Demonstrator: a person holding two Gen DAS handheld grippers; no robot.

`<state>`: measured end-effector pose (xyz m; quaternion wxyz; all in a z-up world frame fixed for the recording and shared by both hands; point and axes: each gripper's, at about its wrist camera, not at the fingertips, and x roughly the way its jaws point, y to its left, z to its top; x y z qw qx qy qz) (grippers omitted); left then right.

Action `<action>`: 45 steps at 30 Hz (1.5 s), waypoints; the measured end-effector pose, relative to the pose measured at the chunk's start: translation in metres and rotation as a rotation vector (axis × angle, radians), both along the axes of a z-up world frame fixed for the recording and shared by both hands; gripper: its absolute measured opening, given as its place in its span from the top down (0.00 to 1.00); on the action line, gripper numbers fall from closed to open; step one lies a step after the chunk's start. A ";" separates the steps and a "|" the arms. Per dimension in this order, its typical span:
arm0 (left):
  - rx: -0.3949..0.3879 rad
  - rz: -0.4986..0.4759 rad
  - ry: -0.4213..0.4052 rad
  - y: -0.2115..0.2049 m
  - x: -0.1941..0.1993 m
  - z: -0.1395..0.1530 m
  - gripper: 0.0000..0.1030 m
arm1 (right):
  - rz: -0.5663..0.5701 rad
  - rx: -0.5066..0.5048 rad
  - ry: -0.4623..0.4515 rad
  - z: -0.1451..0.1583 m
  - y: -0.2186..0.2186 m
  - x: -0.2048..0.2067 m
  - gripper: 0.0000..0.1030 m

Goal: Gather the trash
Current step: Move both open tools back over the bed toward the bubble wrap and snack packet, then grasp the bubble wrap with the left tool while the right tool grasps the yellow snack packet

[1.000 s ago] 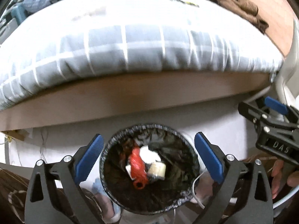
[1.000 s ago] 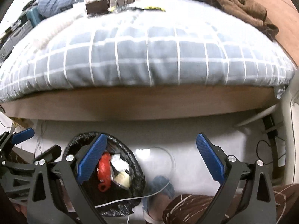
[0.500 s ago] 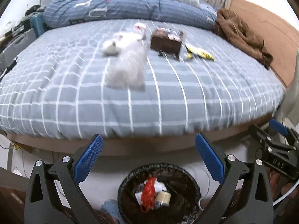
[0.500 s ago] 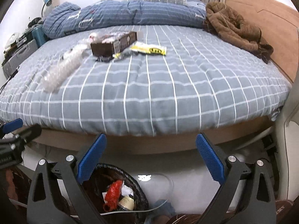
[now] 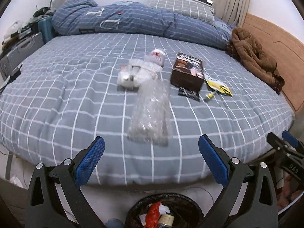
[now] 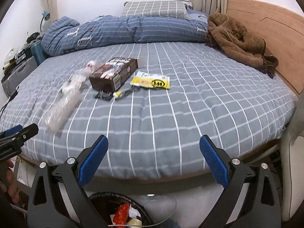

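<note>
I read left gripper (image 5: pixel 151 158) wide, empty; right gripper (image 6: pixel 153 156) wide, empty. Trash on bed (image 5: pixel 76 87): clear plastic wrap (image 5: pixel 150 114) at 12 o'clock of left gripper, brown box (image 6: pixel 114 73) and yellow packet (image 6: pixel 151 81) at 11–12 o'clock of right. Bin (image 5: pixel 165 211) at 6 o'clock.

Checked cloth bedsheet (image 5: pixel 76 98), crinkly clear plastic wrap (image 5: pixel 150 114), glossy cardboard box (image 5: pixel 187 71), matt wooden headboard (image 6: pixel 266 28)

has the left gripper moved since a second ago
Yes. The left gripper has risen: the trash bin dropped to the view's bottom edge and the bed top now shows.
</note>
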<state>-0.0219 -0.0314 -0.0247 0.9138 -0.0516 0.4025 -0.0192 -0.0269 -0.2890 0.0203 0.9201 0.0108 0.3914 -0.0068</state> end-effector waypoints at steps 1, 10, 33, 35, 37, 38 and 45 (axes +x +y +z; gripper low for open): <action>0.007 0.002 -0.002 0.001 0.006 0.000 0.06 | -0.002 -0.004 -0.002 0.001 0.000 0.006 0.10; 0.041 -0.014 -0.008 0.002 0.050 0.000 0.06 | 0.008 0.044 0.021 -0.001 0.001 0.056 0.10; 0.010 -0.047 0.015 0.018 0.157 -0.001 0.06 | -0.026 0.006 0.090 -0.028 0.012 0.211 0.10; 0.010 -0.051 0.025 0.018 0.162 -0.003 0.06 | -0.025 0.012 0.106 -0.032 0.012 0.223 0.10; 0.003 -0.054 0.039 0.019 0.164 -0.007 0.06 | -0.026 0.012 0.126 -0.037 0.013 0.234 0.10; 0.006 -0.055 0.046 0.018 0.164 -0.009 0.06 | -0.023 0.014 0.134 -0.040 0.014 0.239 0.10; 0.007 -0.076 0.082 0.008 0.160 -0.025 0.06 | -0.022 0.022 0.215 -0.066 0.017 0.267 0.10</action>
